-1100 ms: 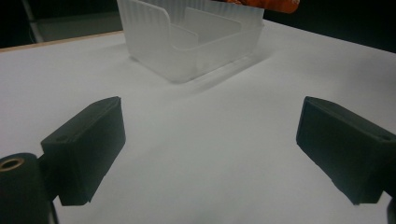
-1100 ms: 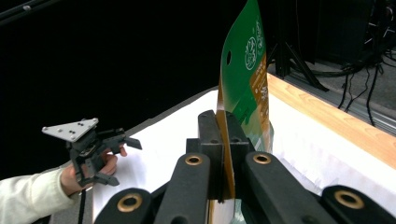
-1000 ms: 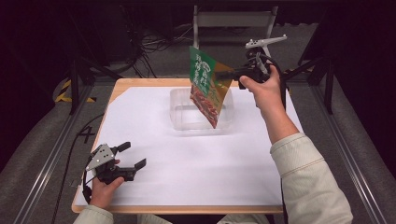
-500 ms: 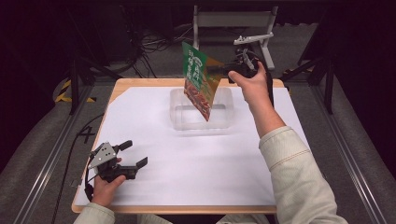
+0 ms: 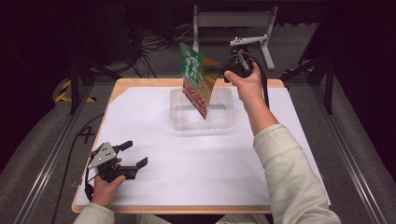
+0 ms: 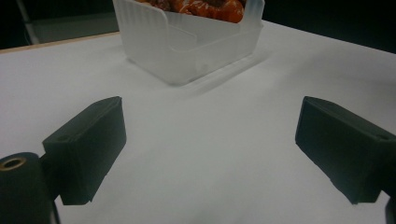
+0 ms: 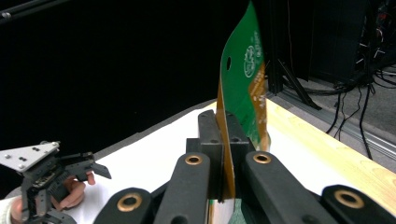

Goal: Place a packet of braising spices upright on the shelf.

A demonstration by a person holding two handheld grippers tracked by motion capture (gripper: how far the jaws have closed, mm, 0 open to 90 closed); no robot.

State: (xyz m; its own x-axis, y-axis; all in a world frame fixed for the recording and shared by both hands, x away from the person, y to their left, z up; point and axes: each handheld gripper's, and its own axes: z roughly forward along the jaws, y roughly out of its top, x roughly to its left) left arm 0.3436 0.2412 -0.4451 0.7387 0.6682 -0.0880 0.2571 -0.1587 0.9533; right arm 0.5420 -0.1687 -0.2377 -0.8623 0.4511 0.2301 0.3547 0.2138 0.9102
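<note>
Table [image 5: 140,91]: light wooden top, most of it under a white sheet [image 5: 196,163] that reaches nearly to every edge
Person: right forearm in a pale sleeve [image 5: 289,177] stretches from the near edge toward the far middle; left hand [image 5: 105,189] sits at the near left corner
Container [image 5: 219,116]: clear, ribbed plastic tub standing on the white sheet at the far middle of the table; in the left gripper view it shows ahead as a frosted box [image 6: 187,42] with the orange-red print of the packet visible above its rim
Packet [image 5: 196,79]: flat snack pouch, green at the top, orange and red food picture lower down, held in the air and tilted, its lower corner hanging over the container; whether it touches the tub cannot be told
Right gripper [image 5: 219,71]: raised above the far edge, jaws clamped on the packet's edge [image 7: 229,154], pouch rising upright between them
Left gripper [image 5: 133,156]: low over the white sheet at the near left, jaws spread wide with nothing between them [image 6: 210,154]
</note>
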